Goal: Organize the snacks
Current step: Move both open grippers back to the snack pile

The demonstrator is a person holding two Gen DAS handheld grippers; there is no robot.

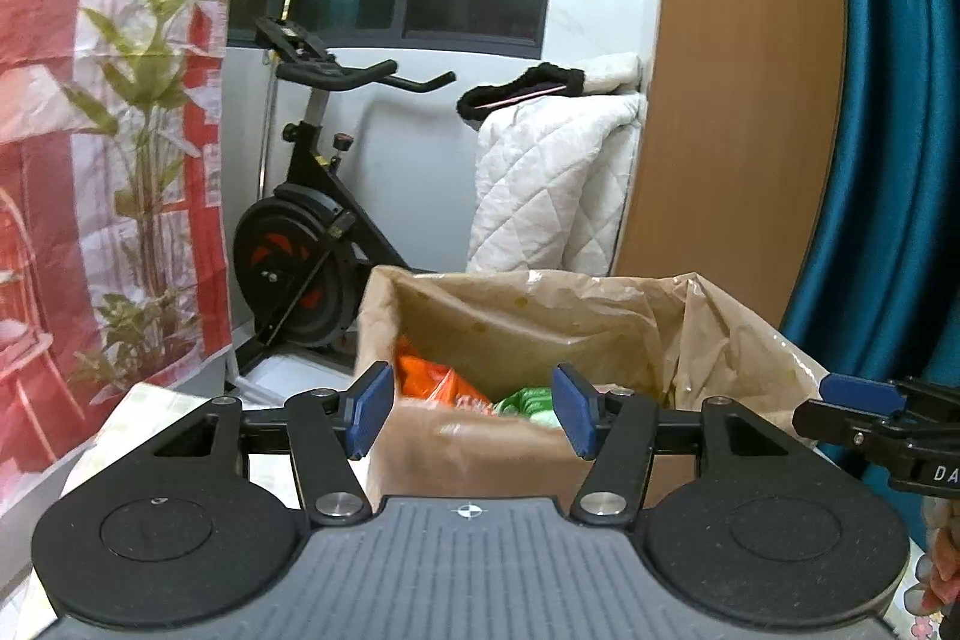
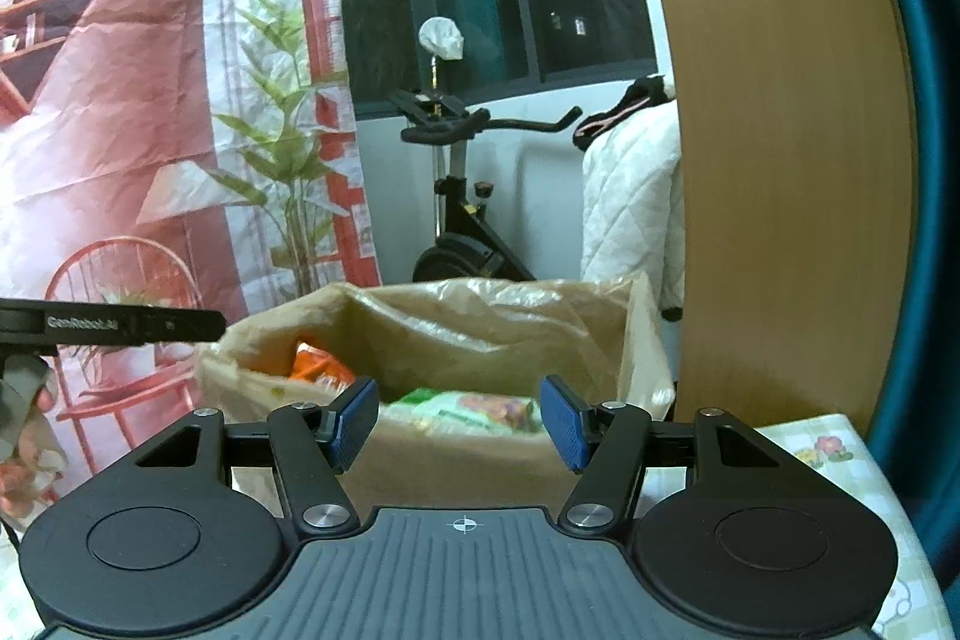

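A cardboard box (image 1: 480,460) lined with a brown plastic bag stands on the table just ahead of both grippers; it also shows in the right wrist view (image 2: 456,460). Inside lie an orange snack packet (image 1: 432,379) and a green snack packet (image 1: 528,400); the right wrist view shows the orange packet (image 2: 318,367) and a green packet (image 2: 474,409). My left gripper (image 1: 473,415) is open and empty in front of the box's near wall. My right gripper (image 2: 459,421) is open and empty, also at the near wall.
The right gripper's fingers (image 1: 864,394) reach in from the right in the left wrist view. An exercise bike (image 1: 312,220), a quilted white cover (image 1: 552,184), a wooden panel (image 1: 738,70) and a printed red backdrop (image 2: 150,130) stand behind. The table has a floral cloth (image 2: 828,454).
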